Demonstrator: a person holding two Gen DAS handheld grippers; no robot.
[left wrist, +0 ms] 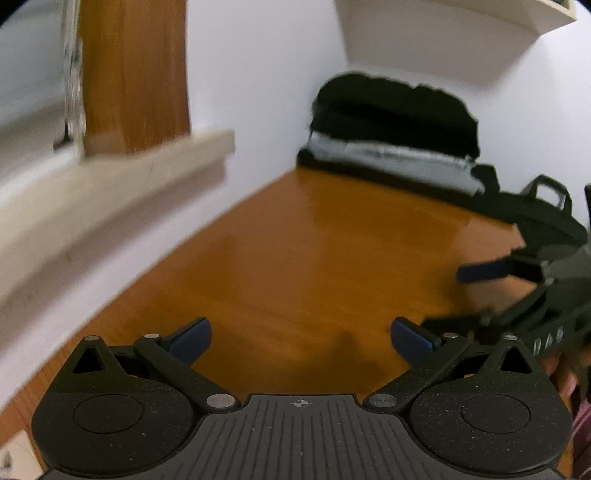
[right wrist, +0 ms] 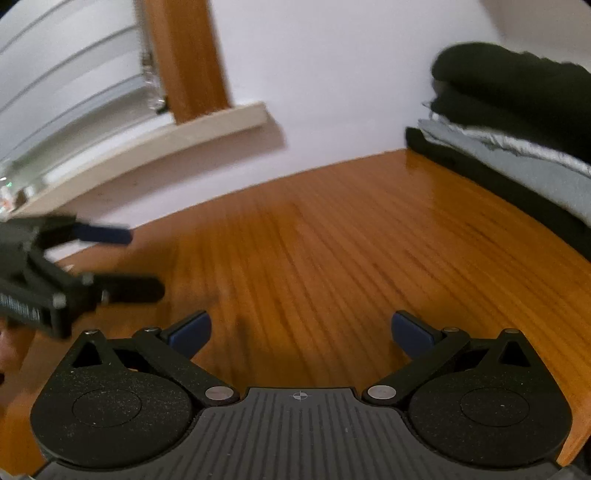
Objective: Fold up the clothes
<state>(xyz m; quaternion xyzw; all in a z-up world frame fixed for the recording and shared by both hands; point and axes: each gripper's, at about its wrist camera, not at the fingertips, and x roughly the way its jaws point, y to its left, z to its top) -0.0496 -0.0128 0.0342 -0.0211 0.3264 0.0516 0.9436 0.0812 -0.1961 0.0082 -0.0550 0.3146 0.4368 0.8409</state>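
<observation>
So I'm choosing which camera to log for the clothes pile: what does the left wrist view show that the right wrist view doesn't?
Only the left wrist view shows the white shelf on the wall above the pile, and the right gripper from the side. Only the right wrist view shows the window blinds clearly, and the left gripper from the side. Both show the folded stack of clothes against the wall, the wooden table, the window sill, and open, empty jaws.

No legible txt | white lettering on side of right gripper [left wrist: 517, 291], blurred, unreadable | same on left gripper [right wrist: 125, 258] body, near wooden table [right wrist: 332, 240] edge, smeared
</observation>
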